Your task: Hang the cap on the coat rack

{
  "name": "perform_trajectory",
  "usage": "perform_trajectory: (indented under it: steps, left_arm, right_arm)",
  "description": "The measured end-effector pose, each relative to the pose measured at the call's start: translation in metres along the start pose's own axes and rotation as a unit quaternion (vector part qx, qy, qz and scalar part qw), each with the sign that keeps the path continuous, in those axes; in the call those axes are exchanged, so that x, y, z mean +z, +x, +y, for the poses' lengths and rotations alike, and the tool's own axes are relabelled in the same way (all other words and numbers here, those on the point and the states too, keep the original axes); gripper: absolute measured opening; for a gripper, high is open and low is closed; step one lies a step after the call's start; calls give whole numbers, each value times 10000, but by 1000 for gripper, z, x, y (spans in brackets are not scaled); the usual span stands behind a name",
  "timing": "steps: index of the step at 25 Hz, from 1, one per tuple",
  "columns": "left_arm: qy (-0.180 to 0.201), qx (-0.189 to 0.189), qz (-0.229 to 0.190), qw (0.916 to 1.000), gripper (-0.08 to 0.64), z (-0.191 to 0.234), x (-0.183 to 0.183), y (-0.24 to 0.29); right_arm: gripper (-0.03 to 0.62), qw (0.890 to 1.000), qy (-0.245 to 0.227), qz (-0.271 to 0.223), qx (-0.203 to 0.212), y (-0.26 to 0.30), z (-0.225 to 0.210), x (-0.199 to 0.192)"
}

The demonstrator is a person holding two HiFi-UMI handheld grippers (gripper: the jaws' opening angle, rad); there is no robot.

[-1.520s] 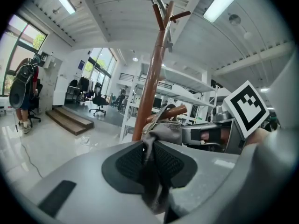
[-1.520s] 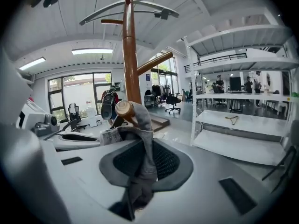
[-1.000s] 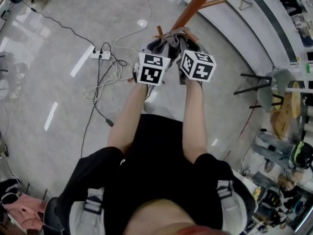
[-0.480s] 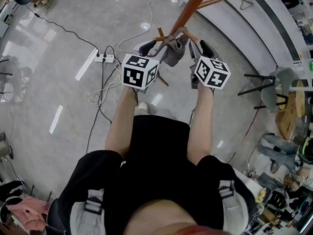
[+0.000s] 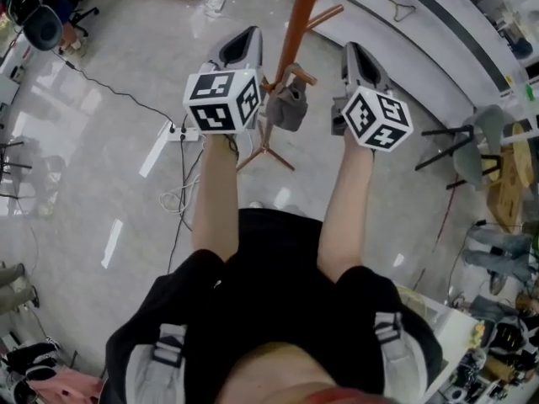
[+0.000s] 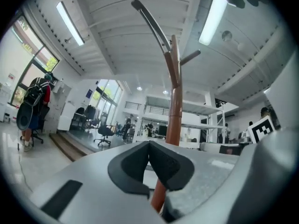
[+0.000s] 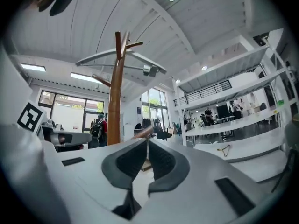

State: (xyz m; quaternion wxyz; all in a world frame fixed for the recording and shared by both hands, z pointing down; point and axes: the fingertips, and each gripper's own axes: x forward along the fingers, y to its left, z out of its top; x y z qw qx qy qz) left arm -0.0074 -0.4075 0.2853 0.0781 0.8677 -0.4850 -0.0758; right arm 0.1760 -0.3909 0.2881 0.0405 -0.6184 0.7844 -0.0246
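while my left gripper (image 6: 148, 146) sits closed on nothing and my right gripper (image 7: 147, 143) is closing, also empty, the grey cap (image 5: 289, 106) hangs on a peg of the orange coat rack (image 5: 296, 23) between them, above the glossy pale floor (image 5: 93, 175).

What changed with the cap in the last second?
The left gripper and right gripper let go of the cap and drew apart, away from it; the left is shut, the right's jaws are closing on nothing. The cap stayed hanging on the coat rack.
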Motion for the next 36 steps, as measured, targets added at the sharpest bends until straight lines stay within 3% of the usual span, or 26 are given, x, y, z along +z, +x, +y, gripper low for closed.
perform_trajectory:
  steps: [3, 5, 9, 16, 36]
  left_arm:
    - [-84, -134, -308, 9994, 0, -10, 13, -3]
    - [-65, -170, -382, 9991, -1, -16, 10, -8]
    - [171, -149, -367, 9991, -1, -24, 9, -9]
    - [355, -250, -305, 9986, -1, -37, 1, -5]
    - [244, -273, -110, 9993, 0, -26, -21, 5]
  right_arm:
    - [-3, 9986, 32, -521, 118, -6, 7, 33]
    - [-5, 9977, -162, -612, 238, -14, 16, 39]
    - [-5, 9981, -198, -162, 555, -17, 30, 20]
    - [-5, 9984, -361, -23, 430, -14, 28, 11]
    - [-5, 9960, -544, 277, 650, 2, 38, -8]
